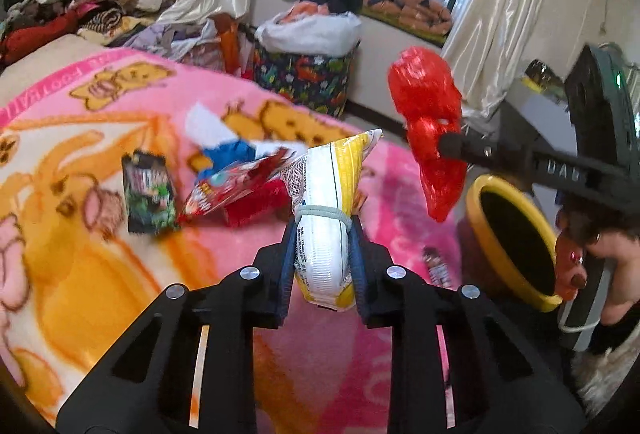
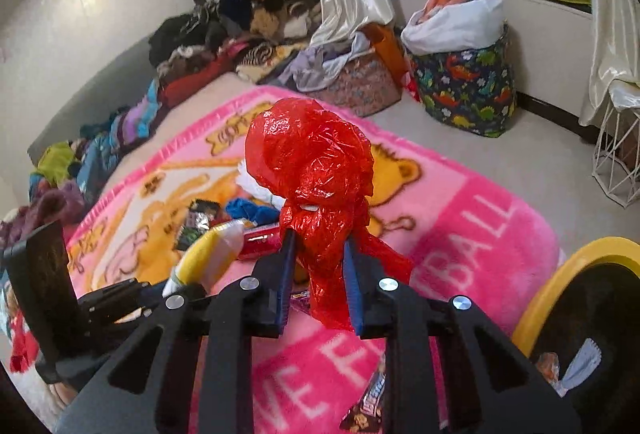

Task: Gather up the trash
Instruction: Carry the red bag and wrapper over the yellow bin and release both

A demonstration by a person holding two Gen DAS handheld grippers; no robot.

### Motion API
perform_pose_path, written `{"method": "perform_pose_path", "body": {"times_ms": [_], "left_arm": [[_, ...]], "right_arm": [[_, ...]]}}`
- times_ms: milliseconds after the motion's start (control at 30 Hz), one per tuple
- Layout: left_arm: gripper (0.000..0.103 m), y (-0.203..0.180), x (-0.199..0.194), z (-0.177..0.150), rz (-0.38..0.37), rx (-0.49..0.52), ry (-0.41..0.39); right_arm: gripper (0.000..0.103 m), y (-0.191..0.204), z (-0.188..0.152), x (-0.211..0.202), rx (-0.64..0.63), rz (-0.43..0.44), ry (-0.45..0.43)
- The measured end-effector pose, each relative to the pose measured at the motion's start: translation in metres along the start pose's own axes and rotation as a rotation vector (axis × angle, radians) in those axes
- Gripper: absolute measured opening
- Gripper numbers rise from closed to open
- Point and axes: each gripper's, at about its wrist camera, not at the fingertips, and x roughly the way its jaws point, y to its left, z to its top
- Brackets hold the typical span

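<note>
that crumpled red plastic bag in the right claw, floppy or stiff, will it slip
Probably floppy: the red plastic bag bulges and droops around the right claw. Likely very light, thin crinkled film. Its glossy surface may slip, though the claw pinches it.

On the pink blanket (image 2: 460,218) beneath my claws, white capitals read "BALL" near the yellow bin (image 2: 560,274), with "FOOTBALL" along its far border.

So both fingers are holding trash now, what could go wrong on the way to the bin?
The red plastic bag hangs loose from the right gripper and could snag the yellow bin rim. The left gripper pinches the yellow-white packet low down, so it may tip sideways and miss.
</note>
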Motion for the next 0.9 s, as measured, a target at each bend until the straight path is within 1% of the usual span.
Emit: {"method": "perform_pose_path", "body": {"times_ms": [333, 700, 900], "left_arm": [[0.018, -0.036, -0.022, 0.017, -0.034, 0.058, -0.057], [0.018, -0.070, -0.027, 0.021, -0.047, 0.113, -0.067], [0.018, -0.088, -0.027, 0.022, -0.057, 0.143, -0.064]], "right_arm": [[0.022, -0.002, -0.017, -0.048, 0.023, -0.023, -0.068], [0.022, -0.009, -0.028, -0.089, 0.035, -0.052, -0.126], [0.022, -0.023, -0.035, -0.107, 0.080, -0.075, -0.151]]}}
